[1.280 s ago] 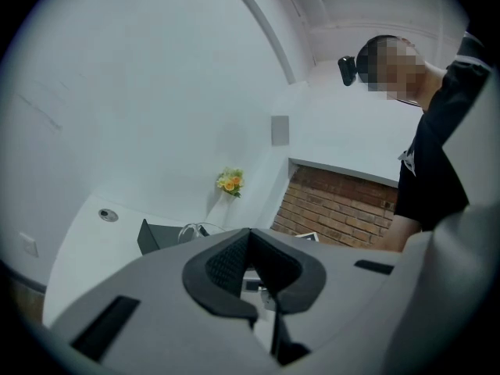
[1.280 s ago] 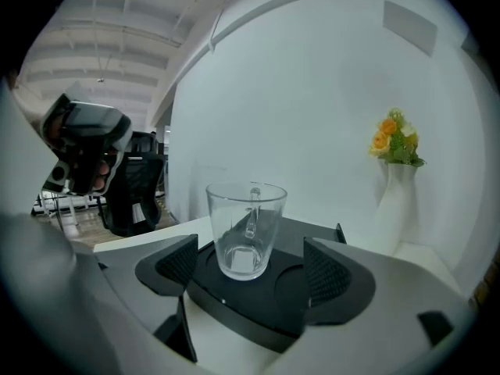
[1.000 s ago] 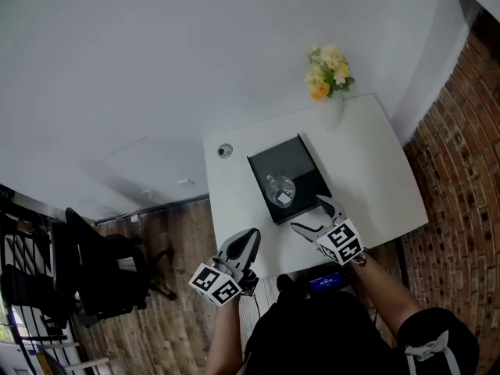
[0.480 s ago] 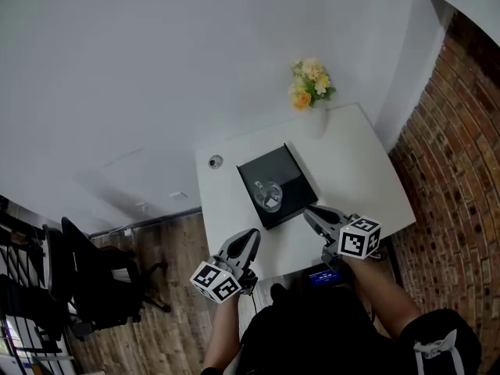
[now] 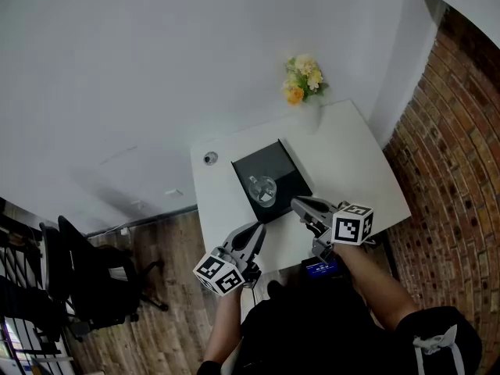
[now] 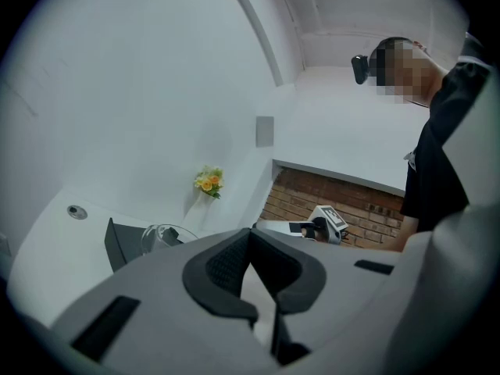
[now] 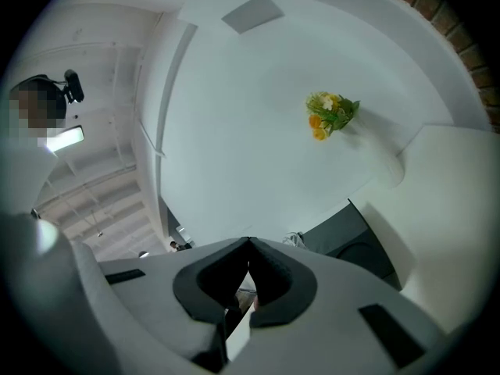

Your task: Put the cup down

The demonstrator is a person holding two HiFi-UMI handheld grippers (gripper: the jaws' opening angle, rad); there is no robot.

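Cup (image 5: 262,189) stands alone on the dark mat (image 5: 275,161) on the tabletop (image 5: 351,158), apparently already set down, so left gripper (image 5: 253,233) and right gripper (image 5: 303,206) hang clear, fingers clenched empty, the right's having just closed.

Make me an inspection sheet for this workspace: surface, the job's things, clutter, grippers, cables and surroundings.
Surface: white rectangular table.
Job's things: clear glass cup, upright on the black flat mat near the table's middle.
Clutter: yellow and orange flowers at the far edge; small round grey fitting at the far left corner; dark device with a blue screen by the near edge.
Grippers: left hand-held gripper shut, empty, at the near edge; right hand-held gripper jaws have just been closing, now shut, nothing between them, apart from the cup.
Cables: nothing seen.
Surroundings: red brick wall on the right; wooden floor; black office chair on the left.
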